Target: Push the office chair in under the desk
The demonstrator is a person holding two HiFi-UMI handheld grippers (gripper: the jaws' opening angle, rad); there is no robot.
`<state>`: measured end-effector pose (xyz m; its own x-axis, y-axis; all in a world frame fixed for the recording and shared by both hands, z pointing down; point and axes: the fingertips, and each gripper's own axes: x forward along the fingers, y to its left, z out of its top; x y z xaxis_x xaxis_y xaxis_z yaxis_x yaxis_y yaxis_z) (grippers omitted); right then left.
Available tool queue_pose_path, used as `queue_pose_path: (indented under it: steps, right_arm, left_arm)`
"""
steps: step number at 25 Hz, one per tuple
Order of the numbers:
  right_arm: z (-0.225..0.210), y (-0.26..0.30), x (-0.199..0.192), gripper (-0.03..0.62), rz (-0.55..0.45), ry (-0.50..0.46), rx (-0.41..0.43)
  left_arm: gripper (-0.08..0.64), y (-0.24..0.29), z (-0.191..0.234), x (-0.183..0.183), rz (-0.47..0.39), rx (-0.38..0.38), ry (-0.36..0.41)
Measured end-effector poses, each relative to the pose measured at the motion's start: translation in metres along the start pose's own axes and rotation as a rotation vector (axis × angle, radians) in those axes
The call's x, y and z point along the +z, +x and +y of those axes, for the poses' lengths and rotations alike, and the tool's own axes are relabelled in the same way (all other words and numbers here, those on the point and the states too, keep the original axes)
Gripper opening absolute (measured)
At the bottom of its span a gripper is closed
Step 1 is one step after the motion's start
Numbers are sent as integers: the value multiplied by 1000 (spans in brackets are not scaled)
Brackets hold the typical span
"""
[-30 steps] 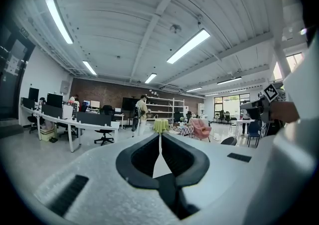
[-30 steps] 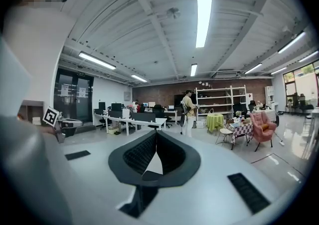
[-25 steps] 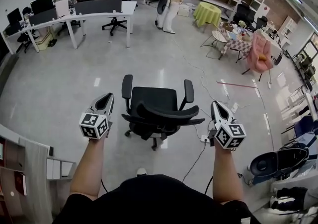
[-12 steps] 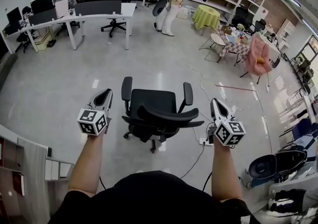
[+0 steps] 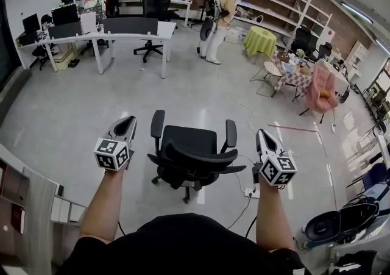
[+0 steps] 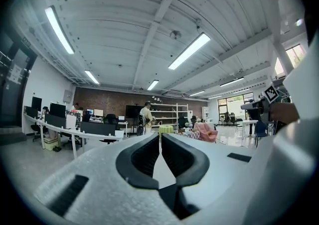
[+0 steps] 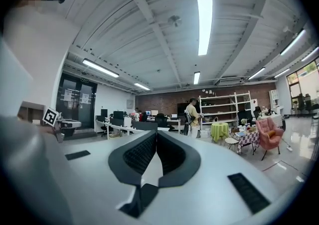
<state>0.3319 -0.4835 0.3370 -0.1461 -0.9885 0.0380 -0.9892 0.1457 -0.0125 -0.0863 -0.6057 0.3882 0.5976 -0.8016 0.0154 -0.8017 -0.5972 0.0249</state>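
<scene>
Two grippers flank the chair (image 5: 192,136) in the head view: the left gripper (image 5: 126,122) just beside its left armrest, the right gripper (image 5: 262,136) beside its right, neither touching it. The chair stands on open floor, backrest toward the wearer, well apart from the desk (image 5: 131,28) across the room, where a standing person (image 5: 216,21) is near the shelves.

In the left gripper view the jaws are pressed together with nothing between them, pointing level at the far desk.

In the right gripper view the jaws likewise meet, empty.
</scene>
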Motion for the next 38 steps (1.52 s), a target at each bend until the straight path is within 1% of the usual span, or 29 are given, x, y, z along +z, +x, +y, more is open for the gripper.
queue_pose_path:
  steps: [3,8,10,12,14,18,20,21,24,27,30,34,38]
  right_arm:
    - [-11,-3,5,11,-13,-14,1]
    - [-30,-3,0,11,-16,1,16]
    - [-35,-2,-5,11,-9,7,19]
    - [-38,-1,-9,11,8,-12,28]
    - [-38,1,-16,12,37,-64,47]
    - [-36,1,-32,12,104,-226,115]
    - [-40,2,-43,16,137,-271,134]
    - [-42,4,-50,32,158,-287,140]
    - [-51,8,-76,76,221,-315,153]
    - [-55,12,-102,102,273,-320,186]
    - [-61,18,-132,120,379,-346,201]
    - [-63,20,-164,155,484,-375,232]
    - [-58,21,-200,192,580,-397,294]
  left_arm:
    - [26,2,-5,1,3,17,5]
    - [26,8,-22,-4,18,23,17]
    - [26,12,-28,-10,41,10,25]
    - [28,16,-36,-18,76,-12,46]
    - [28,20,-41,-27,116,-28,91]
    - [41,23,-46,-40,173,-45,189]
    - [52,24,-47,-48,199,-57,228]
    - [64,26,-47,-53,219,-60,250]
    - [110,33,-50,-76,304,-76,312]
    - [152,36,-55,-100,393,-120,381]
    - [181,38,-62,-125,473,-162,454]
    - [224,37,-73,-161,576,-232,555]
    - [256,36,-84,-196,657,-309,644]
